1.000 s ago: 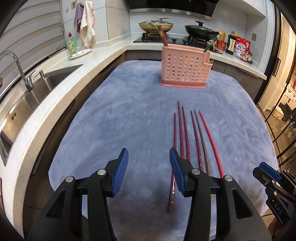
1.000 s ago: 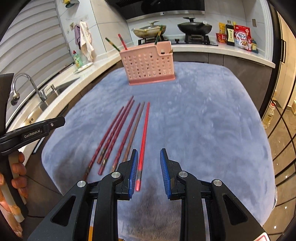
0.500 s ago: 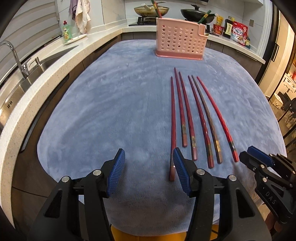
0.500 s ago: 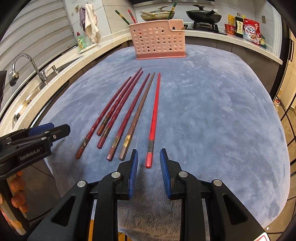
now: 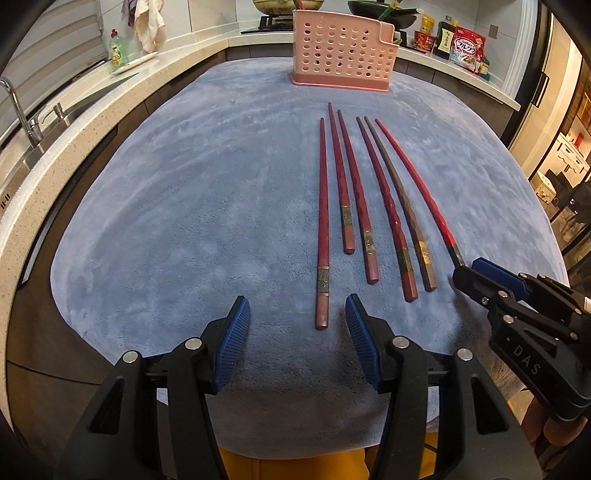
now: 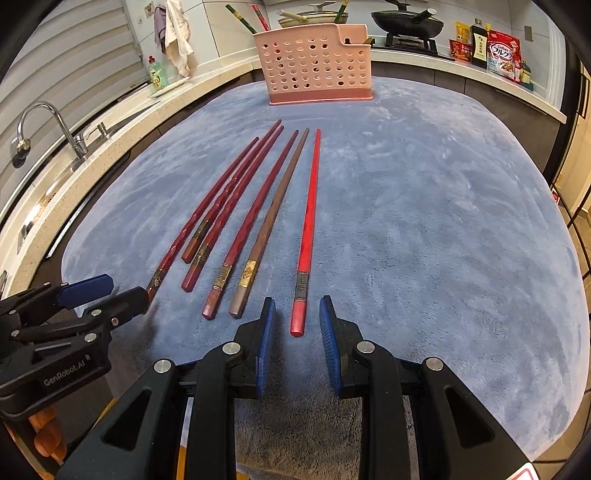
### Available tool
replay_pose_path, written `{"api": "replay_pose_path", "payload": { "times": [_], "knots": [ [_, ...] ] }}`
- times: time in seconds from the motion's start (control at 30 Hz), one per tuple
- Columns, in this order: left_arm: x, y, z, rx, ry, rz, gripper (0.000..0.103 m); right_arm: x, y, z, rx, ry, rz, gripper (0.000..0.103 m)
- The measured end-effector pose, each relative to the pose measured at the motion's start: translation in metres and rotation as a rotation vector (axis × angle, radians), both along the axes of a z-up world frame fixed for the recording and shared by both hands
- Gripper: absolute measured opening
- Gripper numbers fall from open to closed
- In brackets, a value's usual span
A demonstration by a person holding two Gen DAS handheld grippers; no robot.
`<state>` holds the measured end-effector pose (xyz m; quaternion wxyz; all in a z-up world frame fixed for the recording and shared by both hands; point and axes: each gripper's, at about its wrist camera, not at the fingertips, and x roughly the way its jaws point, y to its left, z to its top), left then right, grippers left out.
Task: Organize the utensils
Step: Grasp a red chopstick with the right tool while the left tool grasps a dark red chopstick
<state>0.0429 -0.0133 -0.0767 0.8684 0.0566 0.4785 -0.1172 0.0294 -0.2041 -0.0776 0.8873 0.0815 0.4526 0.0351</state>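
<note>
Red chopstick (image 6: 307, 229) between right tool (image 6: 297, 325) fingers

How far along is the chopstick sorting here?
Done: a few chopsticks already stand in the basket. In hand: nothing; the left hand-held gripper and right hand-held gripper are both open, each lined up with an outer chopstick. Left: six chopsticks on the cloth.

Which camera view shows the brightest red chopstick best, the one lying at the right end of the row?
The right wrist view: the bright red chopstick lies whole, just ahead of the open right tool. In the left wrist view it sits far right, its butt end hidden behind that tool.
</note>
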Motion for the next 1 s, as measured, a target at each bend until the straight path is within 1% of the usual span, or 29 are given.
{"api": "replay_pose_path", "payload": {
  "times": [0.2,0.37,0.63,0.7,0.73,0.8,0.93,1.0],
  "knots": [
    [0.003,-0.002,-0.004,0.006,0.009,0.003,0.051,0.001,-0.002,-0.005,-0.005,0.003,-0.01,0.017],
    [0.005,-0.003,-0.007,0.008,0.013,0.007,0.051,0.001,-0.007,-0.006,-0.004,0.004,-0.018,0.008],
    [0.009,-0.004,-0.011,0.002,0.016,0.013,0.051,0.0,-0.01,-0.007,0.006,0.003,-0.023,0.007],
    [0.01,-0.004,-0.011,-0.006,0.016,0.012,0.05,-0.001,-0.01,-0.008,0.007,0.003,-0.023,0.007],
    [0.011,-0.003,-0.011,-0.008,0.018,0.012,0.048,-0.001,-0.01,-0.008,0.009,0.003,-0.024,0.007],
    [0.012,-0.004,-0.011,-0.007,0.016,0.011,0.038,-0.001,-0.01,-0.007,0.01,0.004,-0.024,0.007],
    [0.012,-0.003,-0.011,-0.019,0.019,-0.004,0.024,-0.002,-0.011,-0.008,0.011,0.004,-0.025,0.007],
    [0.011,-0.004,-0.011,-0.021,0.02,-0.014,0.012,-0.002,-0.011,-0.007,0.012,0.004,-0.025,0.007]
  ]
}}
